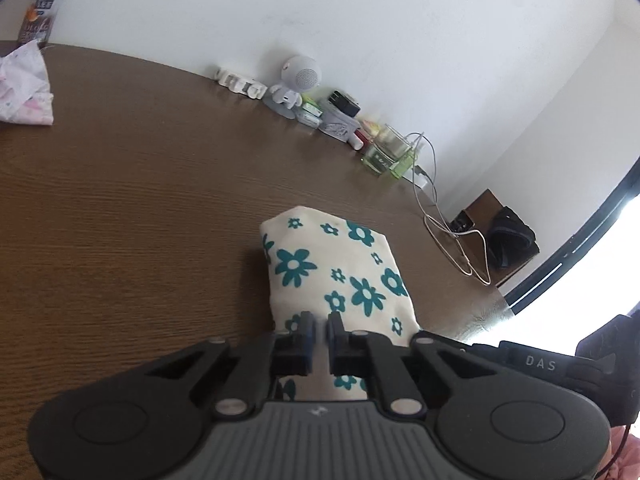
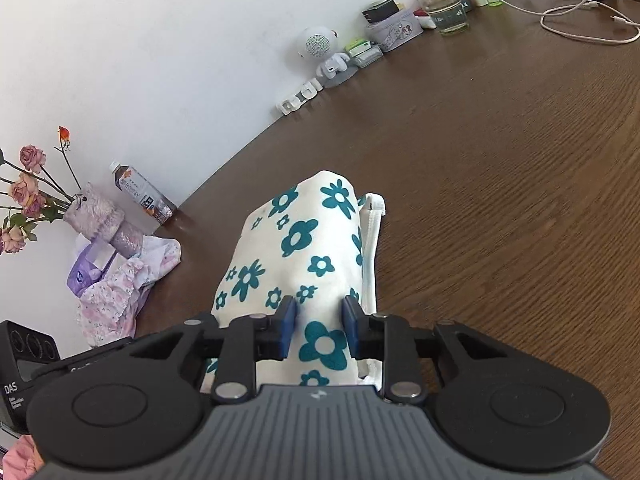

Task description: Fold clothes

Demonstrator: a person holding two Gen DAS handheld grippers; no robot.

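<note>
Cloth is the whole matter here: a cream garment printed with teal flowers [image 2: 304,264] lies folded into a narrow, plump bundle on the brown wooden table [image 2: 500,200], near the person's edge, with both grippers at its near end. The left gripper [image 1: 319,326] has its fingers drawn almost together, only a sliver of gap between the pads; whether fabric is actually pinched there cannot be told. The right gripper [image 2: 319,320] stands part open, its blue pads straddling the top of the bundle with a flower showing between them, gripping nothing yet. A white ribbed hem [image 2: 370,232] peeks out along the bundle's right side. The fabric looks light, soft and limp, likely to sag and slide off its own layers if lifted from one point. A safer hold would seem to be a pinch through all layers at the two near corners. A pink floral garment [image 2: 116,292] lies crumpled well apart, by the wall.
</note>
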